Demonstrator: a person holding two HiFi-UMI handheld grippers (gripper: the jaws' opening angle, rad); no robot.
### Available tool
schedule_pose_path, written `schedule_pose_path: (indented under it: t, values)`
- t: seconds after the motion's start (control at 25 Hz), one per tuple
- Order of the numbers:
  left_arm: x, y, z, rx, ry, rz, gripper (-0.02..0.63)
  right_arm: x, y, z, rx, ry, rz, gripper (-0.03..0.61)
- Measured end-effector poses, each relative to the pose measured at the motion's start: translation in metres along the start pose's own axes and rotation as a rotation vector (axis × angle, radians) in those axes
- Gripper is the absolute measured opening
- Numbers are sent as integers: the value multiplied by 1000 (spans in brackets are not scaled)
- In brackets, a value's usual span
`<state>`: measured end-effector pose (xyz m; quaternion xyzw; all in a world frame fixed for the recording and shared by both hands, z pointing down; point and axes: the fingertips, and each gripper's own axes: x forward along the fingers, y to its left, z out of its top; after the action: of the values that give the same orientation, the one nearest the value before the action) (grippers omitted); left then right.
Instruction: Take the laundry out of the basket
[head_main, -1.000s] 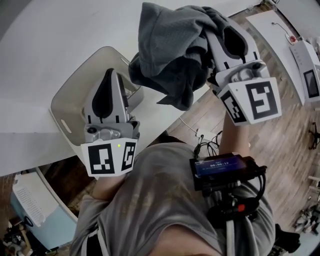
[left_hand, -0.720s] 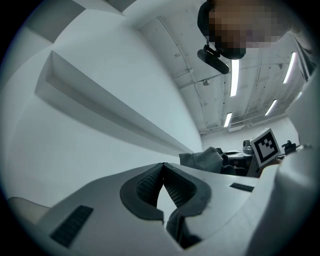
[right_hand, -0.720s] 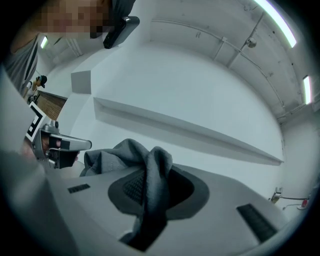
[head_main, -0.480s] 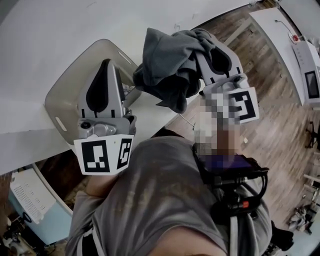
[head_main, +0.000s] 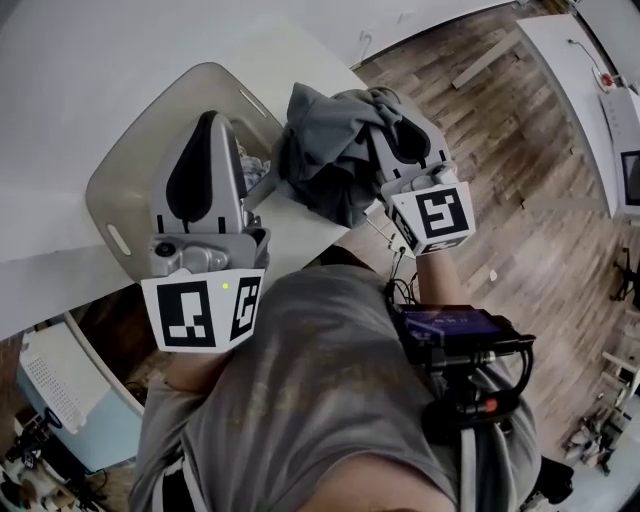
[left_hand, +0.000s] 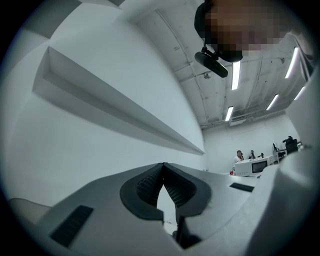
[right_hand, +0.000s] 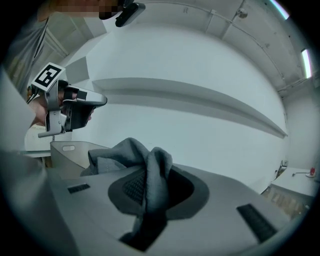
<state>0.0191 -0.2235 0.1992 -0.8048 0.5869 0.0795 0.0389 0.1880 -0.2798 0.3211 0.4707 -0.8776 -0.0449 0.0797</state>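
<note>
Garment clamped in right gripper — left gripper closed, empty, plain only in its own view

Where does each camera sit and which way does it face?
Left gripper view: on the left gripper, along its shut, empty jaws toward a white wall.
Right gripper view: on the right gripper, along jaws shut on the grey garment; basket beyond.
Head view: on the person's head, steeply down on both grippers and torso.
Shared: right gripper and head views both show garment, basket, left gripper.
</note>
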Motion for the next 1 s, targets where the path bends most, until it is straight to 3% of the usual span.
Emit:
schedule_pose_path:
  t: [0.44,0.72,1.0]
  values:
    - [5,12,-15,18,61,35,8,37,40,-90,10,164,106,85]
    - [-4,20,-16,29,76,67,8,51,53,-102,-38,231,147,114]
    - [-21,27,-13,16,62,93,8,47,56,-98,-52,315,163,187]
